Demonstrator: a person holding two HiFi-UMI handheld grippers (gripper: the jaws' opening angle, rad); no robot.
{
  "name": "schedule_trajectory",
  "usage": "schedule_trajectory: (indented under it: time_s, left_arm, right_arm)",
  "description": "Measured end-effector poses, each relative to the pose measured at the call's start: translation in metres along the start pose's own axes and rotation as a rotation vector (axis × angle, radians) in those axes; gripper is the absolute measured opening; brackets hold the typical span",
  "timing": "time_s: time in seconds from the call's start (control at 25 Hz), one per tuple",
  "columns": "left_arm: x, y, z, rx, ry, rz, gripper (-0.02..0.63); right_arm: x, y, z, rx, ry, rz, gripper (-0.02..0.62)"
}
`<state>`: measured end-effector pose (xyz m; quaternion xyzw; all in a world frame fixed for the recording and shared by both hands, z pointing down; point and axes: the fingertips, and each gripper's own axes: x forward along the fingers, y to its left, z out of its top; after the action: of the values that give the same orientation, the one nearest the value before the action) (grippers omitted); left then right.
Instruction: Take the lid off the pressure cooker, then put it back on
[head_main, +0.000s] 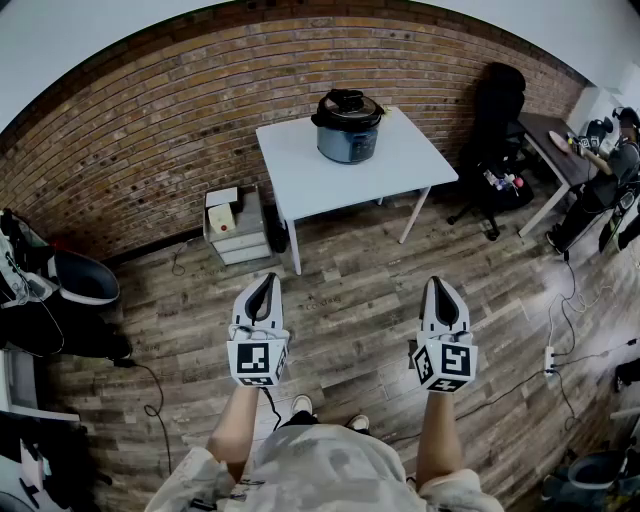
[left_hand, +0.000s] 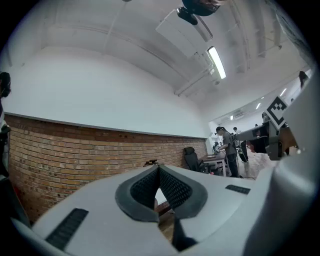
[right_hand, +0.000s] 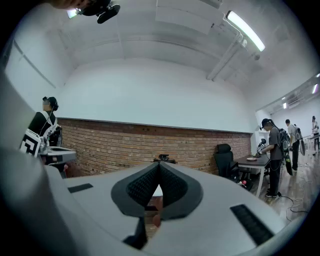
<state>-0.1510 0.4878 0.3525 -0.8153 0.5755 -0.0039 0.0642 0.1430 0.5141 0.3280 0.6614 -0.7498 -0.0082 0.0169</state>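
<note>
Here, the left gripper (head_main: 264, 280) and right gripper (head_main: 437, 283), both closed tight on nothing, are held level above the wood floor (head_main: 345, 310), well apart from the pressure cooker (head_main: 348, 135), which stands with its lid (head_main: 346, 102) on, at the far edge of the white table (head_main: 300, 175).

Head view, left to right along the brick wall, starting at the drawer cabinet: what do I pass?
drawer cabinet → pressure cooker → black office chair → dark desk
</note>
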Motion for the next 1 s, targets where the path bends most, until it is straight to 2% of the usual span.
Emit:
schedule_trajectory:
  time_s: [0.4,0.6,1.0]
  left_arm:
    - [0.011,0.041,-0.009,-0.009,0.001,-0.015,0.015]
    - [0.019,0.061,-0.012,-0.012,0.0,-0.02,0.015]
    - [0.029,0.08,-0.023,-0.003,0.016,-0.05,0.015]
  right_arm:
    - [0.027,0.036,-0.005,0.002,0.013,-0.017,0.017]
    - [0.038,0.051,-0.007,0.043,0.006,-0.023,0.018]
    - [0.054,0.073,-0.01,0.026,0.01,-0.039,0.018]
